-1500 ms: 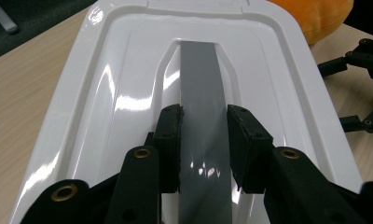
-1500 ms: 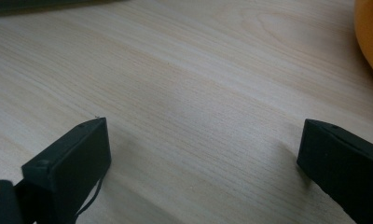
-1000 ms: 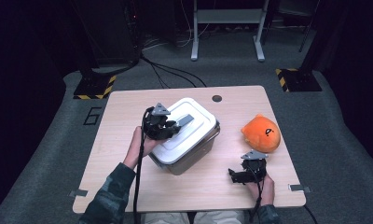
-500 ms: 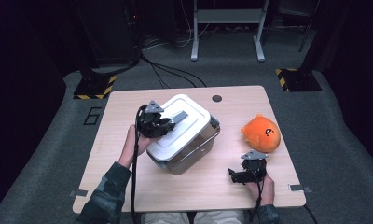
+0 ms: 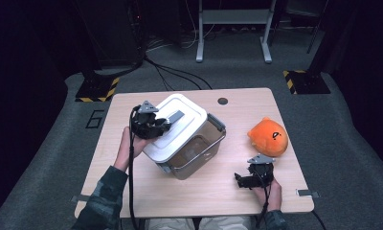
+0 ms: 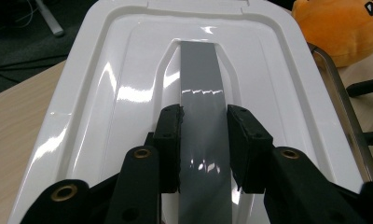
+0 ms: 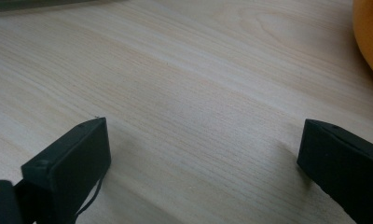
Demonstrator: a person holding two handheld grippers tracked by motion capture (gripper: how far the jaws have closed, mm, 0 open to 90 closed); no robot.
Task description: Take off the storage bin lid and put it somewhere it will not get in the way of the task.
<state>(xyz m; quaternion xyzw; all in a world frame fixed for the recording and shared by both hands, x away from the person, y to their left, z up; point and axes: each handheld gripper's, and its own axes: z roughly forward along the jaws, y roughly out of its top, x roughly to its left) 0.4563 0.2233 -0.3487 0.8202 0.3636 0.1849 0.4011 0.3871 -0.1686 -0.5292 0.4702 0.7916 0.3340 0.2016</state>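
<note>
A clear storage box (image 5: 199, 154) stands in the middle of the wooden table (image 5: 242, 112). Its white lid (image 5: 176, 129) sits askew, shifted to the left, so the box's right side shows open. My left gripper (image 5: 163, 125) is shut on the lid's grey handle (image 5: 175, 116). In the left gripper view the jaws of the left gripper (image 6: 204, 135) clamp the grey handle (image 6: 201, 70) from both sides, above the lid (image 6: 114, 79). An orange plush toy (image 5: 267, 136) lies at the right. Just in front of it my right gripper (image 5: 241, 181) rests open; in its own view the right gripper (image 7: 203, 154) frames bare table (image 7: 175, 70).
A small round hole (image 5: 222, 101) marks the table's far edge. Beyond the table are cables on the grey floor, a metal stand (image 5: 232, 28) and yellow-black striped bases (image 5: 97, 88). The plush (image 7: 371, 32) lies close beside the right jaw.
My left gripper has moved left with the lid handle in it. The lid has slid off the box toward the left, uncovering its right side. The right gripper has stayed put.
</note>
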